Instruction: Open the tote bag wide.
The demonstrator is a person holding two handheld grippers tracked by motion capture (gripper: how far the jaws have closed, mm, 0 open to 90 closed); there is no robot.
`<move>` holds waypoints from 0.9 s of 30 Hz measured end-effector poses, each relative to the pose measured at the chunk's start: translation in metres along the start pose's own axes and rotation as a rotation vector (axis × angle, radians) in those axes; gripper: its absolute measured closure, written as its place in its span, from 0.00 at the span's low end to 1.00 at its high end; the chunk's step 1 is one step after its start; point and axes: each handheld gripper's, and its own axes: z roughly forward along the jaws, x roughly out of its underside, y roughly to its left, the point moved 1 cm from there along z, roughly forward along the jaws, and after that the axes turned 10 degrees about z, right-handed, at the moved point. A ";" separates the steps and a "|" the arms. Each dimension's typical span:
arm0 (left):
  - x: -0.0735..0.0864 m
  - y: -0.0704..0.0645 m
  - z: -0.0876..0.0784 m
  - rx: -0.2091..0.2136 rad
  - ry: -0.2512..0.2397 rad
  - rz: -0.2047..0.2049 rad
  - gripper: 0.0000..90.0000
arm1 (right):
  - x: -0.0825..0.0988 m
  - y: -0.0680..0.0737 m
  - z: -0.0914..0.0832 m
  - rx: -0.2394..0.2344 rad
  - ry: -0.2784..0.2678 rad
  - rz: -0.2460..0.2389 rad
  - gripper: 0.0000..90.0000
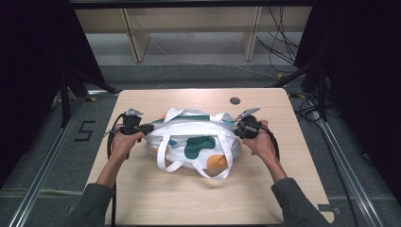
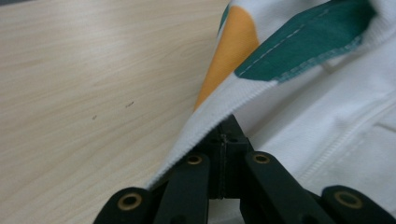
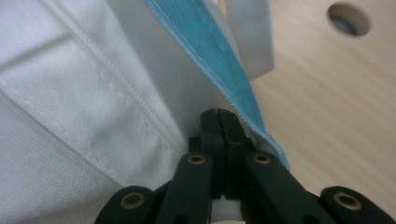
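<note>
A white fabric bag (image 1: pixel 196 142) with green and orange patches and long white straps lies in the middle of the wooden table (image 1: pixel 165 198). My left gripper (image 1: pixel 149 127) is shut on the bag's left rim; in the left gripper view its jaws pinch the white edge (image 2: pixel 210 116) beside a green band (image 2: pixel 308 42). My right gripper (image 1: pixel 238 126) is shut on the bag's right rim; the right gripper view has the jaws closed on white cloth (image 3: pixel 93 93) next to a light blue trim (image 3: pixel 219 60). The bag hangs slightly stretched between both grippers.
A round hole (image 1: pixel 235 100) sits in the table top behind the bag, also in the right gripper view as a hole (image 3: pixel 348 18). Wooden shelving (image 1: pixel 189 28) and cables (image 1: pixel 279 42) stand beyond the far edge. Bare wood (image 1: pixel 203 203) lies in front of the bag.
</note>
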 end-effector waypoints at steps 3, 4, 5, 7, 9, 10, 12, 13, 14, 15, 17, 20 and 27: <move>-0.009 -0.004 -0.009 0.012 -0.026 0.016 0.98 | -0.014 0.000 -0.018 -0.039 -0.083 0.014 1.00; -0.014 -0.007 -0.010 0.014 -0.045 0.018 0.98 | -0.021 0.001 -0.024 -0.054 -0.087 0.015 1.00; -0.020 -0.010 -0.011 0.021 -0.053 0.030 0.98 | -0.027 0.004 -0.027 -0.075 -0.108 0.020 1.00; -0.032 -0.020 -0.010 0.037 -0.087 0.028 0.97 | -0.037 0.011 -0.028 -0.103 -0.128 0.013 1.00; -0.043 -0.028 -0.008 0.065 -0.076 0.057 0.97 | -0.046 0.020 -0.023 -0.126 -0.137 0.004 1.00; -0.048 -0.032 -0.005 0.065 -0.068 0.077 0.96 | -0.049 0.024 -0.020 -0.138 -0.123 0.006 1.00; -0.057 -0.041 0.003 0.101 -0.086 0.055 0.97 | -0.056 0.031 -0.010 -0.127 -0.116 -0.004 1.00; -0.061 -0.044 0.005 0.110 -0.086 0.060 0.97 | -0.059 0.031 -0.007 -0.126 -0.095 -0.012 1.00; -0.065 -0.047 0.008 0.120 -0.085 0.068 0.97 | -0.062 0.032 -0.003 -0.131 -0.095 -0.009 1.00; -0.068 -0.050 0.010 0.129 -0.085 0.062 0.97 | -0.064 0.033 0.001 -0.145 -0.081 -0.008 1.00; -0.072 -0.053 0.016 0.129 -0.064 0.085 0.97 | -0.065 0.034 0.003 -0.156 -0.066 0.006 1.00; -0.075 -0.050 0.032 0.115 0.002 0.095 0.98 | -0.059 0.037 0.000 -0.204 -0.003 -0.023 1.00; -0.076 -0.041 0.050 0.128 0.031 0.006 0.99 | -0.016 0.063 -0.025 -0.327 0.073 -0.129 1.00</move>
